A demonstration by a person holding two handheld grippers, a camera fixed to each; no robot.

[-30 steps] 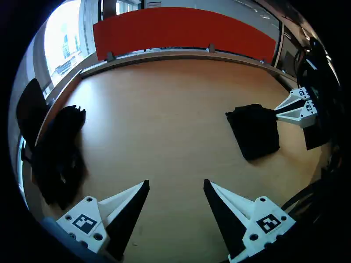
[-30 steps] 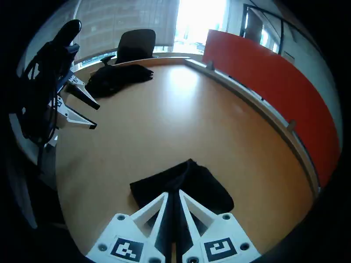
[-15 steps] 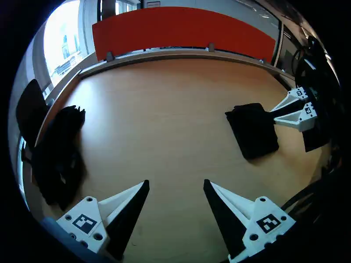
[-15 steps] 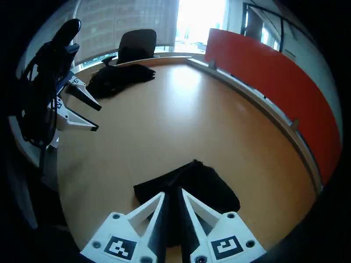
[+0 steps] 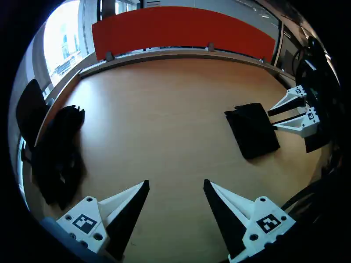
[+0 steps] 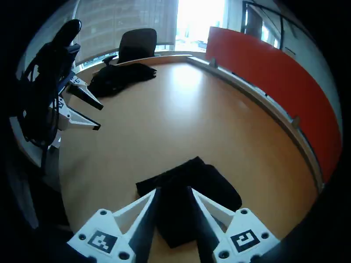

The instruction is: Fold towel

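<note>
Fingers (image 6: 136, 212) of the right gripper (image 6: 172, 190) stand parted and empty, folded towel (image 6: 208, 186) lying just ahead between them; left gripper (image 5: 175, 182) gapes wide, empty, well away.

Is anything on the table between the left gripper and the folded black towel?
Nothing visible: bare wooden tabletop lies between the open left gripper and the folded black towel. The right gripper sits open at its far edge.

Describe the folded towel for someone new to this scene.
On the big wooden table bounded by the red divider, look just ahead of the right tool. The towel is the flat, neatly folded black rectangle there, unlike the crumpled black heap near the chair.
</note>
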